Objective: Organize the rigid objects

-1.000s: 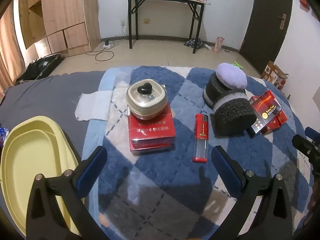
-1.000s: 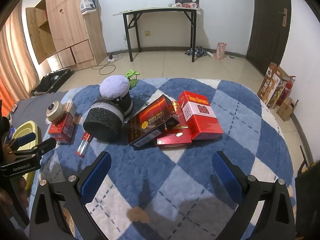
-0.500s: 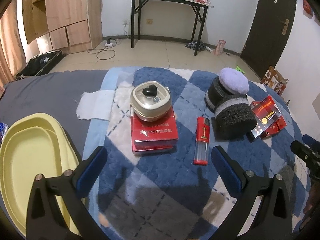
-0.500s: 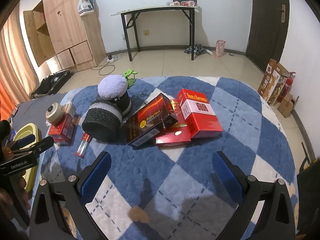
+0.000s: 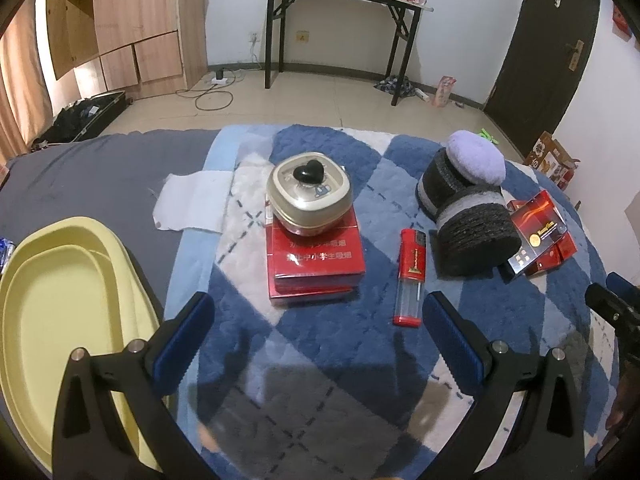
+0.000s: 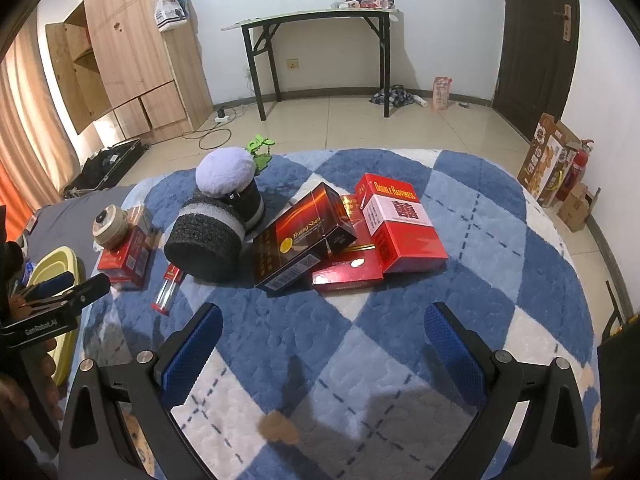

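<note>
Both grippers' fingers are standing apart; lifting the red box [image 5: 316,256] is risking toppling the tin [image 5: 309,196] sitting on it.

Black frames, ribbed blue pads [image 5: 456,340], silver screws.
</note>
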The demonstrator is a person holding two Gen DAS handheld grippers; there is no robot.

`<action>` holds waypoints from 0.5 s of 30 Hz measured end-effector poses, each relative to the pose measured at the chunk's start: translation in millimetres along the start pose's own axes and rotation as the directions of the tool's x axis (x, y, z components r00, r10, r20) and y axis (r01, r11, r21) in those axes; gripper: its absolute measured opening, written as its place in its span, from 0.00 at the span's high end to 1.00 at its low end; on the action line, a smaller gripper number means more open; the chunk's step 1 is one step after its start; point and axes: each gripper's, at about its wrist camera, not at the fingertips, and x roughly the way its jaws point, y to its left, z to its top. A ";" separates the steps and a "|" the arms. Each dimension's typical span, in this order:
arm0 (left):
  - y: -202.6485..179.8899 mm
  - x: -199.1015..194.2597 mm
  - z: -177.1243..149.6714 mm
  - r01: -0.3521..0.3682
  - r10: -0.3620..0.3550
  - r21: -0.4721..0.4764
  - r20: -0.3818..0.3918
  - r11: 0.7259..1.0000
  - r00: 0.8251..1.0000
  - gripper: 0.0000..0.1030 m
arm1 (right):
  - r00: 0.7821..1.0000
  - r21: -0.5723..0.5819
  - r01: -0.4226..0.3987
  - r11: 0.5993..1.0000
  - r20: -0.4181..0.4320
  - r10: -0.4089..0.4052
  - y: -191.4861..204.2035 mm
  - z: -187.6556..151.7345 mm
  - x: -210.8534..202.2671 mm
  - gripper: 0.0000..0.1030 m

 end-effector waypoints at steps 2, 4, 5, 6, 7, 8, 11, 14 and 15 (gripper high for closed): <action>0.6 0.0 -0.1 -0.001 0.001 0.000 -0.001 1.000 1.000 0.00 | 1.000 0.006 -0.002 1.000 0.000 0.002 -1.1 0.0 -0.2 0.00; 1.1 -0.4 -0.2 -0.002 0.002 0.001 0.004 1.000 1.000 0.00 | 1.000 0.010 -0.005 1.000 0.001 0.005 -2.2 -0.3 -1.2 0.00; 1.7 -0.6 0.4 -0.004 0.004 0.000 0.007 1.000 1.000 0.00 | 1.000 0.010 -0.005 1.000 0.001 0.005 -2.5 -0.4 -1.4 0.00; 2.2 -1.1 0.7 -0.005 0.005 -0.001 0.009 1.000 1.000 0.00 | 1.000 0.009 -0.004 1.000 0.001 0.004 -2.4 -0.8 -1.5 0.00; 3.3 -1.8 1.0 -0.005 0.005 -0.004 0.011 1.000 1.000 0.00 | 1.000 0.010 -0.004 1.000 0.001 0.004 -2.6 -0.5 -1.5 0.00; 3.4 -2.3 1.9 -0.005 0.006 -0.006 0.010 1.000 1.000 0.00 | 1.000 0.013 -0.005 1.000 0.000 0.005 -3.5 -0.8 -1.5 0.00; 5.1 -3.1 3.0 -0.006 0.007 -0.006 0.011 1.000 1.000 0.00 | 1.000 0.028 -0.014 1.000 -0.006 0.014 -6.9 -1.4 -0.1 0.00; 9.8 -5.4 6.7 -0.006 0.006 -0.009 0.017 1.000 1.000 0.00 | 1.000 0.054 -0.021 0.998 -0.021 0.023 -11.6 -0.9 2.7 0.00; 11.7 -6.2 8.0 -0.004 0.004 -0.014 0.016 1.000 1.000 0.00 | 0.999 0.065 -0.022 0.998 -0.025 0.023 -13.6 -0.8 2.5 0.00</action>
